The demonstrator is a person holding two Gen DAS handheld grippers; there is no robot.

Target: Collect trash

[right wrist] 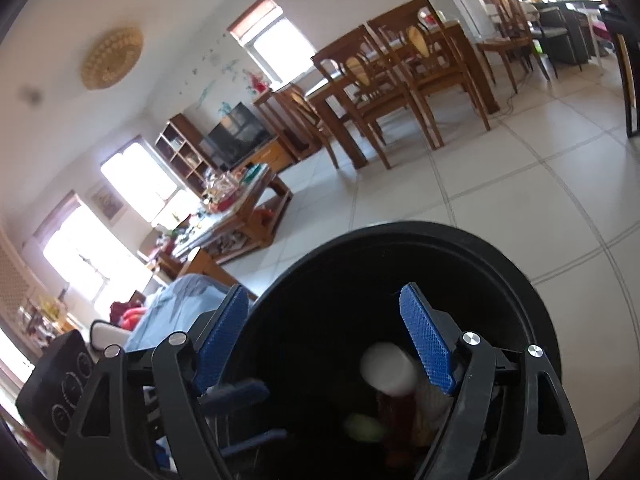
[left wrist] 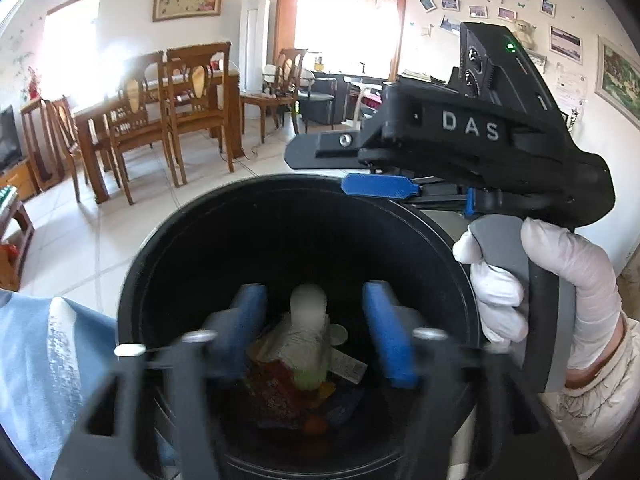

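Observation:
A round black trash bin (left wrist: pixel 280 232) fills the lower half of both views and holds several wrappers and crumpled paper (left wrist: pixel 304 344). My left gripper (left wrist: pixel 314 292) hangs over its mouth with the blue pads wide apart. A blurred white cylinder-like item (left wrist: pixel 308 304) shows between them, touching neither pad. My right gripper (right wrist: pixel 324 294) also stands open over the bin (right wrist: pixel 360 272), above the same blurred white item (right wrist: pixel 388 368). The right gripper's black housing (left wrist: pixel 472 128) sits at the bin's far right rim, held by a white-gloved hand (left wrist: pixel 560 280).
A light blue cloth (left wrist: pixel 32 360) lies against the bin's left side. Beyond it are pale floor tiles (right wrist: pixel 500 184), a wooden dining table with chairs (left wrist: pixel 160 112), and a cluttered coffee table (right wrist: pixel 240 208) before a TV stand.

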